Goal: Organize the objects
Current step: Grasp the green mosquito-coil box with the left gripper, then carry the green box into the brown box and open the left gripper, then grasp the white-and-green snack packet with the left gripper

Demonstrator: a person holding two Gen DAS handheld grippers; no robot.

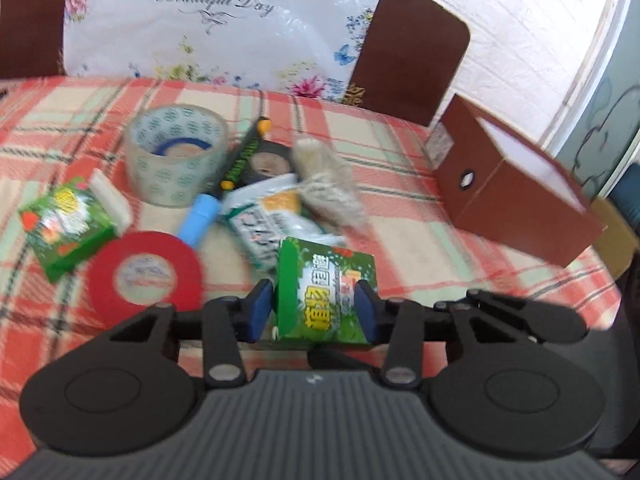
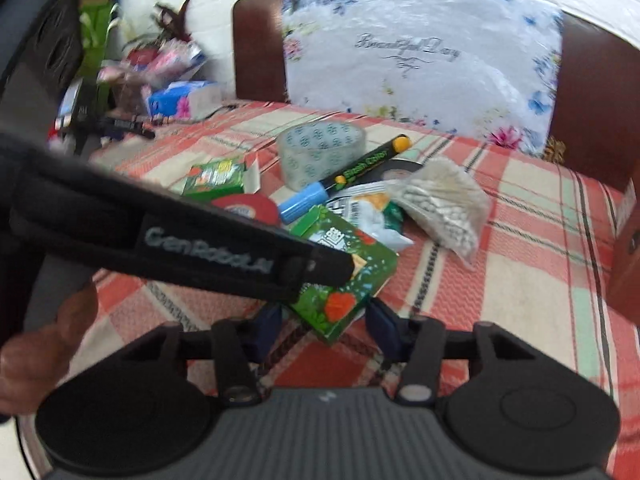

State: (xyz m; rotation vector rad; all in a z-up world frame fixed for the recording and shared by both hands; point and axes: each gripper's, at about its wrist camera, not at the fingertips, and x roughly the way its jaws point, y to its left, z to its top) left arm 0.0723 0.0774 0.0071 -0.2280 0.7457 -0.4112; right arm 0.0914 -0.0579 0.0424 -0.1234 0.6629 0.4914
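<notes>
- Left gripper (image 1: 315,309) clamped on a green box (image 1: 326,294), blue pads pressed against both its sides, held just above the plaid tablecloth (image 1: 460,248).
- Right gripper (image 2: 325,330) parted, pads apart from that box's corner.
- Behind: red tape (image 1: 145,274), blue marker (image 1: 200,218), clear tape roll (image 1: 176,152).
- Farther right: brown box (image 1: 516,196).

Bare cloth (image 1: 400,216) between clutter and brown box (image 1: 516,200)
</notes>
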